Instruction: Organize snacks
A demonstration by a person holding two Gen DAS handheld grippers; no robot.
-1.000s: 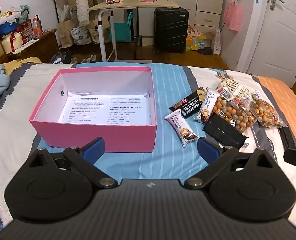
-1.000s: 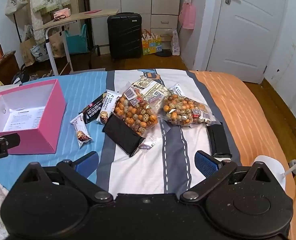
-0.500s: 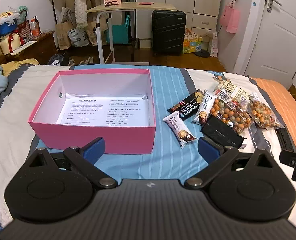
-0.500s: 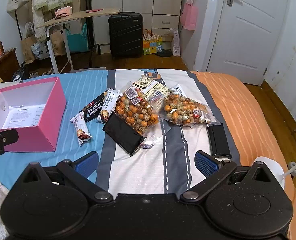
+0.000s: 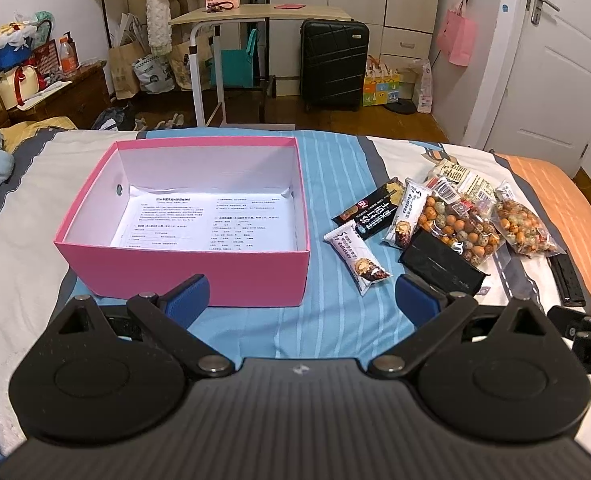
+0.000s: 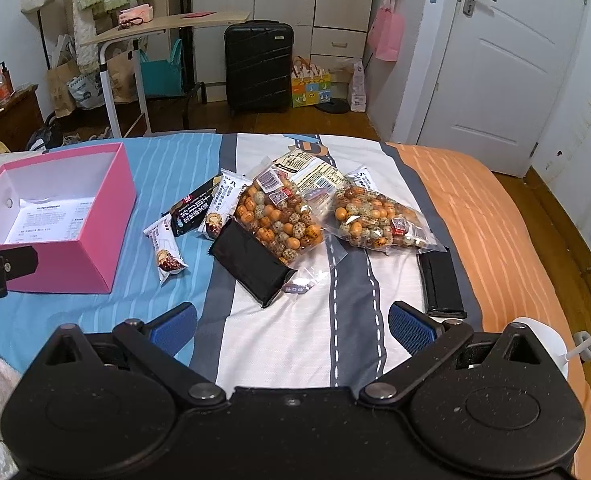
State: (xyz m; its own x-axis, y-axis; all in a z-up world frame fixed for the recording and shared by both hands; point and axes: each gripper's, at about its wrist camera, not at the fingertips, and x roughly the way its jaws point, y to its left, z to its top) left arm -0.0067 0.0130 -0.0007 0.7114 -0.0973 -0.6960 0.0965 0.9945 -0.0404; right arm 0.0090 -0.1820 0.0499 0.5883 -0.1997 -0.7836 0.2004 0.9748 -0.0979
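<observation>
An open pink box (image 5: 183,268) (image 6: 95,236) with a printed sheet on its bottom sits on the bed. Right of it lie the snacks: a white bar (image 5: 355,254) (image 6: 165,248), a black bar (image 5: 371,210) (image 6: 193,210), a second white bar (image 5: 407,212) (image 6: 219,212), two clear bags of coated nuts (image 5: 459,224) (image 6: 279,220) (image 6: 379,220), a flat black pack (image 5: 439,264) (image 6: 251,264) and a black strip (image 6: 441,280). My left gripper (image 5: 301,300) hangs open just in front of the box. My right gripper (image 6: 291,328) is open, short of the snacks, holding nothing.
The bed has a striped cover (image 6: 487,208) in blue, white, grey and orange. A white round object with a cable (image 6: 543,332) lies at the bed's right edge. Beyond the bed stand a rolling desk (image 5: 255,16), a black suitcase (image 5: 333,64) and a white door (image 6: 507,68).
Both grippers have drawn back and risen a little, so the box and snacks sit slightly farther up in view. Nothing on the bed has moved; both stay open.
</observation>
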